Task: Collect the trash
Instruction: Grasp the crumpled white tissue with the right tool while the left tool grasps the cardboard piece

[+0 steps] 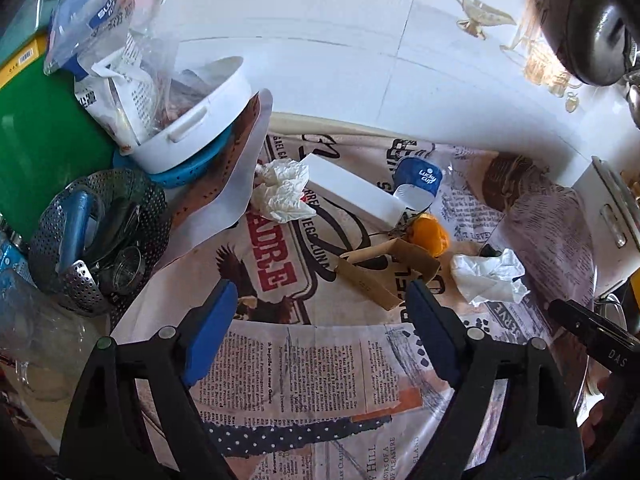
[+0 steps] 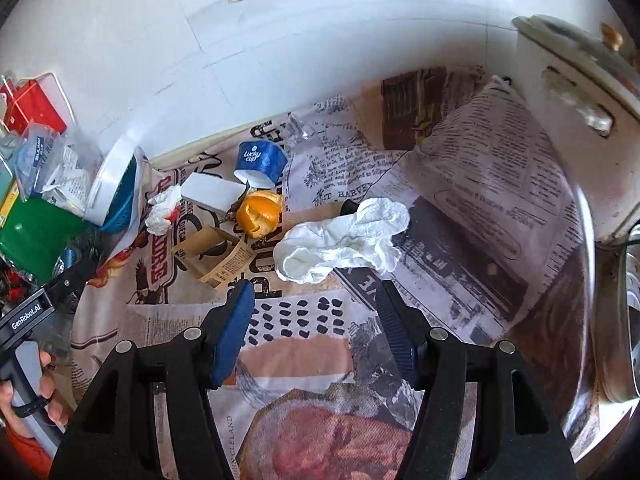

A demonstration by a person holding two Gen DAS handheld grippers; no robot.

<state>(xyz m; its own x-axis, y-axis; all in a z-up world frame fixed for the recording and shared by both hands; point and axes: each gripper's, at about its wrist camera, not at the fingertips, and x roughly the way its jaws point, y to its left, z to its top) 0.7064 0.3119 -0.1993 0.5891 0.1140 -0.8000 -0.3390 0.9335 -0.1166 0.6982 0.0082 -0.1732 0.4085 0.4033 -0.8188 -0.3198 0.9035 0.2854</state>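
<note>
Perforated metal steamer [image 1: 100,236] far left, then a white plastic tub [image 1: 192,120]. Trash on the newsprint-pattern tablecloth [image 1: 296,364]: crinkled tissue [image 1: 286,192], white box [image 1: 352,194], blue paper cup [image 1: 418,182] on its side, orange peel [image 1: 432,234], torn brown cardboard [image 1: 384,268], crumpled white napkin [image 2: 344,240]. Left gripper [image 1: 324,300] fingers apart, empty. Right gripper [image 2: 316,300] fingers apart, empty, just below the napkin.

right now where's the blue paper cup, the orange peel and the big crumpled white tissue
blue paper cup [image 2: 261,159], right wrist view, its printed side
orange peel [image 2: 260,213], right wrist view, its middle
big crumpled white tissue [image 2: 340,240], right wrist view, its centre fold
</note>
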